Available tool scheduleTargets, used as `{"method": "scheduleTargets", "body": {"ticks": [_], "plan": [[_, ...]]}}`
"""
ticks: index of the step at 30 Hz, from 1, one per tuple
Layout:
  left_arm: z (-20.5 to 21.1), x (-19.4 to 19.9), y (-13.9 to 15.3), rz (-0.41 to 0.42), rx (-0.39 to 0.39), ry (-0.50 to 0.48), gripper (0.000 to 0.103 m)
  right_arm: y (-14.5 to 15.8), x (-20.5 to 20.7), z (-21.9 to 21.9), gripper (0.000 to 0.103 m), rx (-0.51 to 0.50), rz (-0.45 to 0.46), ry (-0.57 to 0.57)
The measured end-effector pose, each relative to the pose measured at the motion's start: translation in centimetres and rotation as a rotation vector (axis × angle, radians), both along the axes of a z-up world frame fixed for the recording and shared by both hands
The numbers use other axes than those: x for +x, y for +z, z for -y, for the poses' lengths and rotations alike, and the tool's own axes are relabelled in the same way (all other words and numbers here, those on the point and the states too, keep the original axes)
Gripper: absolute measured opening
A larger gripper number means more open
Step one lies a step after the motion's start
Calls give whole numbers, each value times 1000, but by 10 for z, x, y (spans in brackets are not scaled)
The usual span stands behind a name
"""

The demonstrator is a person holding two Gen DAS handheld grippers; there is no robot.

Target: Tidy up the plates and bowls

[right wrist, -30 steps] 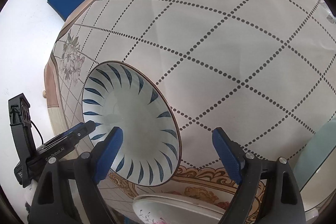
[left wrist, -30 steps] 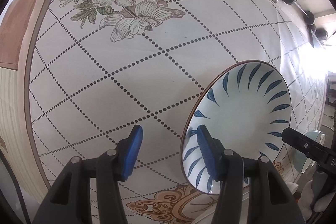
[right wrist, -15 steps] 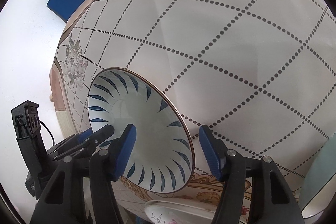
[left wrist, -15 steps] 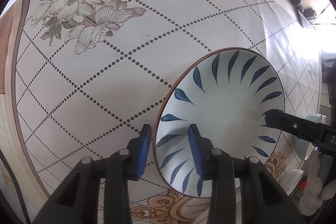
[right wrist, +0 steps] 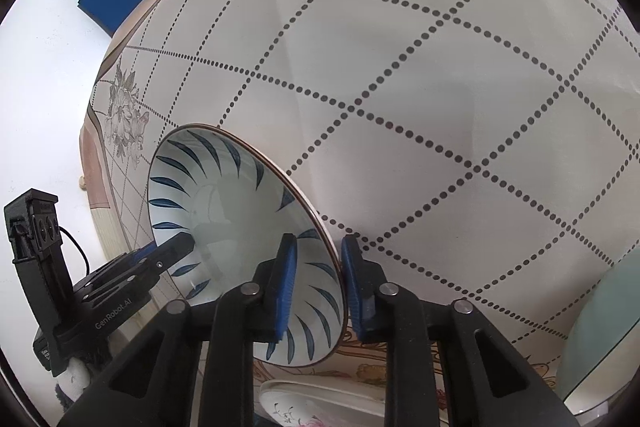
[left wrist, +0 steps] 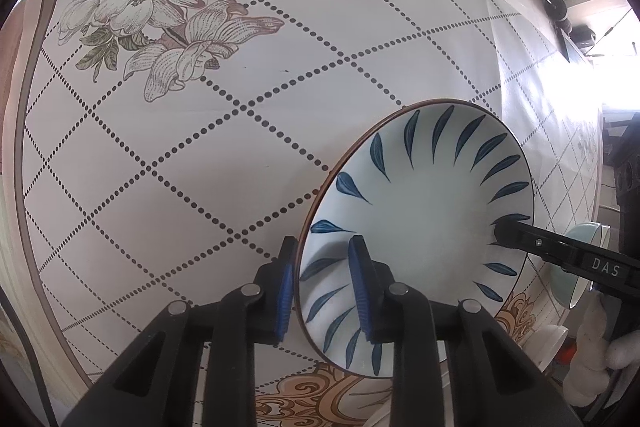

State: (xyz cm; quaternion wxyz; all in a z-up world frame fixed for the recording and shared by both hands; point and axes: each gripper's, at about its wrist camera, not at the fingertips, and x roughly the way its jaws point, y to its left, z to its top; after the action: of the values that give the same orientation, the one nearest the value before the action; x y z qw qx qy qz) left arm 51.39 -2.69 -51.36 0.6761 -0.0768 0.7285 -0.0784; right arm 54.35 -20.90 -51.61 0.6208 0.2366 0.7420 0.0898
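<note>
- Two pairs of blue-padded fingers had just been closing, and each now pinched the rim of one bowl (left wrist: 420, 239), one pad inside the wall and one outside.
- Left gripper (left wrist: 322, 287) gripped the rim on the bowl's left side; its fingers (left wrist: 359, 285) stood nearly together, with only the thin wall between them.
- Right gripper (right wrist: 318, 287) took the opposite side of the rim the same way, its outer finger (right wrist: 354, 283) pressed against the outside of the wall.
- Opposite grips looked chosen to share the weight and stop the wide bowl from swinging, which a single pinch on a thin glazed rim would likely allow.
- Each gripper's black tip showed in the other's view, reaching over the far rim, which confirmed the two-sided hold.
- Blue leaf strokes ringed the bowl's white inside; it sat near the front edge of the surface (left wrist: 240, 147), which was covered with a dotted-lattice cloth, and whether its foot touched the cloth could not be told.
- Pale green dishes (left wrist: 580, 259) waited just beyond the bowl on its right, and a white flowered plate (right wrist: 320, 401) lay below it near the edge, probably the pieces it was to be grouped with.
- Judged from this, the grasp was complete and the lift not yet begun.
</note>
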Motion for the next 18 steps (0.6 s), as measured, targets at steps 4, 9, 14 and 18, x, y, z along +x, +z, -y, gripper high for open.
{"method": "scheduleTargets", "body": {"ticks": [4, 9, 14, 18], "plan": [[-5, -7, 7, 16, 11, -1, 18, 1, -2, -1, 17, -11, 12, 13], [-5, -7, 17, 28, 22, -1, 14, 2, -4, -1, 16, -1, 19, 7], [-11, -11, 28, 43, 34, -12, 13, 6, -7, 0, 15, 0, 35, 10], [-12, -16, 33, 58, 43, -14, 13, 10, -8, 0, 14, -4, 51, 20]]}}
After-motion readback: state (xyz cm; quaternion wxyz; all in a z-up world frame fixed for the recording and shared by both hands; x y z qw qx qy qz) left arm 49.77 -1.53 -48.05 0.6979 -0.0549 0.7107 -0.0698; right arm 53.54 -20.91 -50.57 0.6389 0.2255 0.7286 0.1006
